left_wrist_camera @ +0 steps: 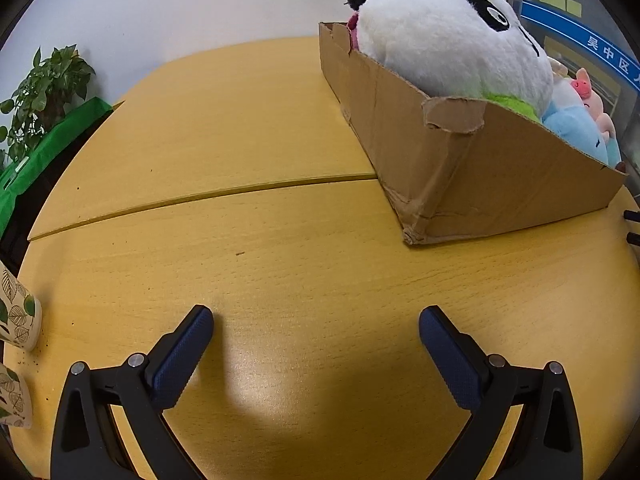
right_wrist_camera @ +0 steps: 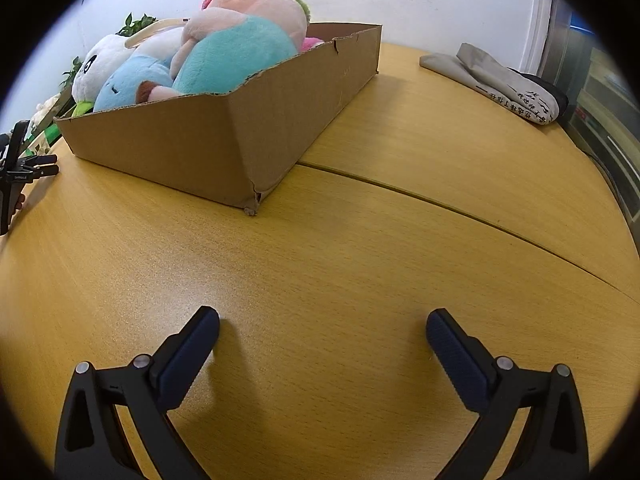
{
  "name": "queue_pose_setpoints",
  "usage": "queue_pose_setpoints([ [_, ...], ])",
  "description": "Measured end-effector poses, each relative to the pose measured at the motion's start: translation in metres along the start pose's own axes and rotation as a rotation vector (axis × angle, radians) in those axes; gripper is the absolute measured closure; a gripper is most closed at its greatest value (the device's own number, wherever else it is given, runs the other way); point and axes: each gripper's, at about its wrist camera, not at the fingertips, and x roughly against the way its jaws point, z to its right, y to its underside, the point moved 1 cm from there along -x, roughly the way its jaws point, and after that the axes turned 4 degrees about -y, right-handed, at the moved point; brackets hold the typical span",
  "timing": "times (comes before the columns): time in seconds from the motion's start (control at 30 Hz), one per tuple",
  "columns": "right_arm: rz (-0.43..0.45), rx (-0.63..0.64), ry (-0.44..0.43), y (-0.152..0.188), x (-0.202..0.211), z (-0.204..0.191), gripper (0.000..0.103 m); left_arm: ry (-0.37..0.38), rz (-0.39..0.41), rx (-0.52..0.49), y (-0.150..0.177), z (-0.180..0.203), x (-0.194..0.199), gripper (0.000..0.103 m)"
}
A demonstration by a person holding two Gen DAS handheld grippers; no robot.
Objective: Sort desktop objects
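Note:
A torn cardboard box (left_wrist_camera: 480,184) stands on the wooden table (left_wrist_camera: 240,264), ahead and to the right of my left gripper (left_wrist_camera: 316,318). A large panda plush (left_wrist_camera: 448,40) sticks out of it, beside a blue plush (left_wrist_camera: 576,128) and a pink pig (left_wrist_camera: 588,88). The left gripper is open, low over bare wood, holding nothing. In the right wrist view the box (right_wrist_camera: 224,136) lies ahead to the left, with a pink and teal plush (right_wrist_camera: 240,48), the blue plush (right_wrist_camera: 128,80) and the panda (right_wrist_camera: 100,64) inside. My right gripper (right_wrist_camera: 323,316) is open and holds nothing.
Two leaf-patterned paper cups (left_wrist_camera: 16,316) stand at the table's left edge. A potted plant (left_wrist_camera: 44,88) and a green bag (left_wrist_camera: 52,144) are beyond it. A folded grey cloth bag (right_wrist_camera: 500,80) lies at the back right. A seam (left_wrist_camera: 200,196) crosses the tabletop.

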Motion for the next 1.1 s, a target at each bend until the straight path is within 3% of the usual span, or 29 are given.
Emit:
queue_pose_setpoints([
  [0.33,0.001,0.002,0.001,-0.001,-0.001,0.0,0.0,-0.001,-0.003,-0.001,-0.003,0.013,0.006,0.0],
  [1.1,0.0,0.003,0.003,-0.003,0.001,-0.001,0.0,0.005,-0.008,0.001,-0.01,-0.007,-0.002,0.0],
])
